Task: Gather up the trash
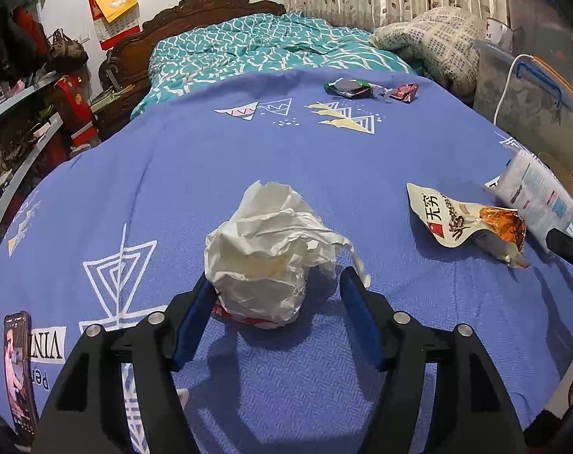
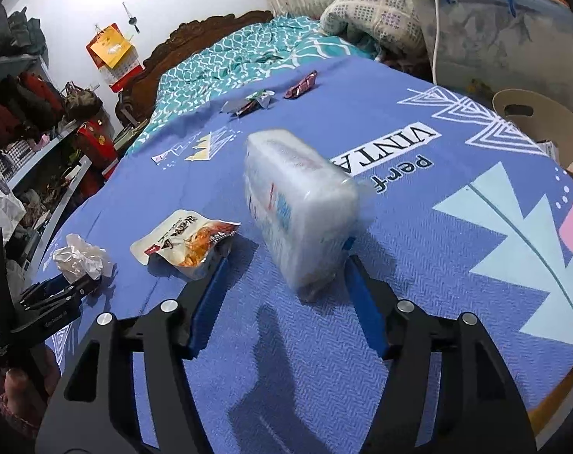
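- Crumpled white paper wad (image 1: 271,257): lies on the blue bedspread (image 1: 210,174), between the blue pads of the left hand-held gripper (image 1: 277,287); jaws stand apart, left pad touching or nearly touching the wad, right pad just clear of it.
- Clear plastic-wrapped pack (image 2: 301,208): blurred, tilted, in front of the right hand-held gripper (image 2: 286,268); jaws wide, the right pad at the pack's lower corner; contact cannot be told.
- Cream and orange snack pouch (image 1: 464,223): torn open, flat on the bedspread, between the wad and the pack.
- Dark green wrapper (image 1: 348,87) and red wrapper (image 1: 404,92): side by side at the far part of the bedspread.
- Phone (image 1: 17,374): lit screen, at the bedspread's near left edge.
- Teal quilt (image 1: 248,45): beyond the bedspread, against a carved wooden headboard (image 1: 195,9).
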`<state>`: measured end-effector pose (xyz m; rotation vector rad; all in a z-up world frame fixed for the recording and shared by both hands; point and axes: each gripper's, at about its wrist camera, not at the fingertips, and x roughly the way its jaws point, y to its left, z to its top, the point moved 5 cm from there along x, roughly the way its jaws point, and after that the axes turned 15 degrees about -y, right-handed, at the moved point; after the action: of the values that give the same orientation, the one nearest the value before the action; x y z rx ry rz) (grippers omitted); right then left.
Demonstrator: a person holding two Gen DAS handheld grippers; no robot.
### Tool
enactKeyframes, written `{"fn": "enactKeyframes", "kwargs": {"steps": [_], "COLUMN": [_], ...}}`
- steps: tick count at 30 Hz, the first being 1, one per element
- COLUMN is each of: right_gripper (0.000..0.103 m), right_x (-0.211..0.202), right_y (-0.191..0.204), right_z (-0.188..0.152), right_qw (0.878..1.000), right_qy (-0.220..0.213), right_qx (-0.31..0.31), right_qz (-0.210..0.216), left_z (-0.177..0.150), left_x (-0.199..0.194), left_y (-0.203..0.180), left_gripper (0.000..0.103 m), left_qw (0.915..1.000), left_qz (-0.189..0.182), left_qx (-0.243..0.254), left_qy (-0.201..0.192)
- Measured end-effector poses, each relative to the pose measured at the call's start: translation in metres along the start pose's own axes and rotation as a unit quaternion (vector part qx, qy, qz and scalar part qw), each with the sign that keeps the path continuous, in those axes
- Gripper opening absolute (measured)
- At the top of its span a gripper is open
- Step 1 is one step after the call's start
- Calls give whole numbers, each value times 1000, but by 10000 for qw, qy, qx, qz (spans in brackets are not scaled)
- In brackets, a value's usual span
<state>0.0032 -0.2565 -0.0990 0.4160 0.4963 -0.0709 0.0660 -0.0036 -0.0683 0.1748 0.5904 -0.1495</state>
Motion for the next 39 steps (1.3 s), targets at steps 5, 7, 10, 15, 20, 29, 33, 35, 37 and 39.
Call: {"fn": "enactKeyframes", "kwargs": {"steps": [5, 7, 10, 15, 20, 29, 33, 35, 37, 39], "right_gripper": [68, 70, 72, 76, 78, 78, 83, 85, 88, 91], "right_x": [6, 6, 7, 6, 6, 6, 6, 5, 6, 6], "right_y": [-7, -6, -4, 0, 4, 4, 4, 4, 4, 4], "right_z": [-3, -3, -4, -7, -8, -7, -7, -7, -7, -7], "right_qw": [10000, 10000, 10000, 9998, 9995, 9996, 9997, 9998, 9997, 9996], "right_qy": [52, 43, 9, -68, -93, -107, -97, -83, -38, 4], "right_qx": [77, 40, -50, -183, -285, -258, -201, -176, -174, -185], "right_qz": [-25, -25, -37, -76, -92, -85, 30, 86, 167, 236], "left_z": [-3, -4, -5, -6, -7, -7, -7, -8, -10, -15], "left_x": [3, 5, 6, 8, 9, 7, 7, 8, 12, 21], "left_y": [-2, -3, -2, -5, -5, -6, -5, -5, -1, 6], "left_gripper": [74, 75, 76, 79, 79, 80, 83, 89, 95, 95], "left_qw": [10000, 9999, 10000, 9999, 10000, 10000, 10000, 9999, 9994, 9972], "left_qz": [53, 78, 57, 47, 23, -20, -62, -129, -215, -317], "left_qx": [59, 77, 58, 85, 78, 43, 20, -1, -122, -392], "left_qy": [17, 26, 19, 28, 16, 2, 16, 70, 226, 554]}}
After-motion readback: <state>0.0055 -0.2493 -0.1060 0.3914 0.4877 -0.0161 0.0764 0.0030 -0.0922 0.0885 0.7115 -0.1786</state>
